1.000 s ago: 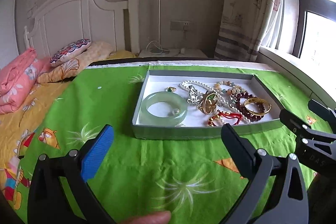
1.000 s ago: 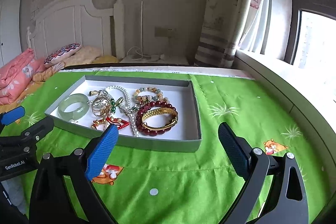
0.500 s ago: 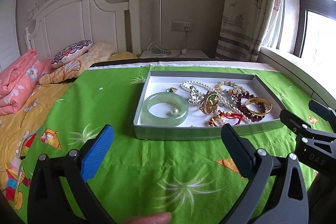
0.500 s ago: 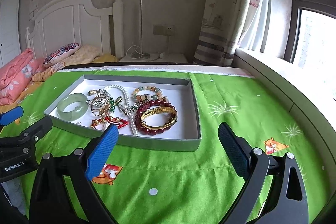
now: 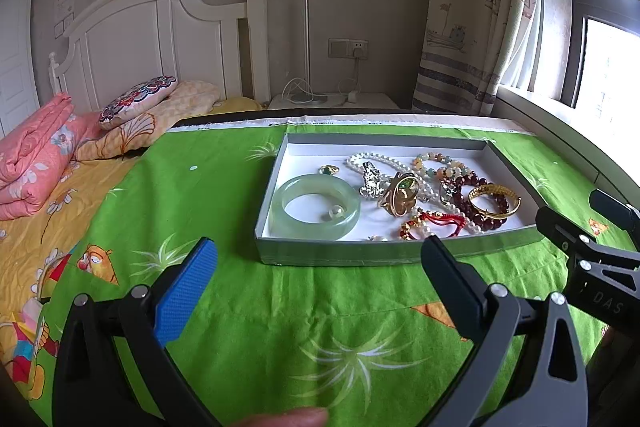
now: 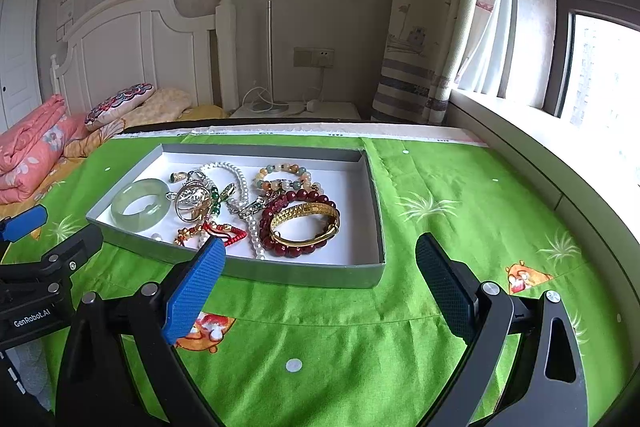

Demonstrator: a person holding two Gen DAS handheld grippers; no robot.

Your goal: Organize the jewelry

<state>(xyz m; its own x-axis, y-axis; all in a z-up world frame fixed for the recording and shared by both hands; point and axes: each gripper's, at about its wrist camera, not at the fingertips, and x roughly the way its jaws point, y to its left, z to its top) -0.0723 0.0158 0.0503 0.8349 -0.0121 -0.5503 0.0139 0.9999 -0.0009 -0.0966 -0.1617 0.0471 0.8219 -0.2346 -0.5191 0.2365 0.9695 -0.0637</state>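
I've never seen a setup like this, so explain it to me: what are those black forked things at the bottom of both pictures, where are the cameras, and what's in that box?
There is no robot here. A person holds one pair of tongs in each hand, and each pair carries a wide-angle camera looking forward along its two fingers. One picture comes from the left tongs, the other from the right tongs. Both are open and hold nothing.

They hover above a green printed cloth spread on a bed. On it sits a shallow grey box with tangled jewelry: a pale green jade bangle, a white pearl necklace, a dark red bead bracelet with a gold bangle lying on it, and a red cord bracelet.
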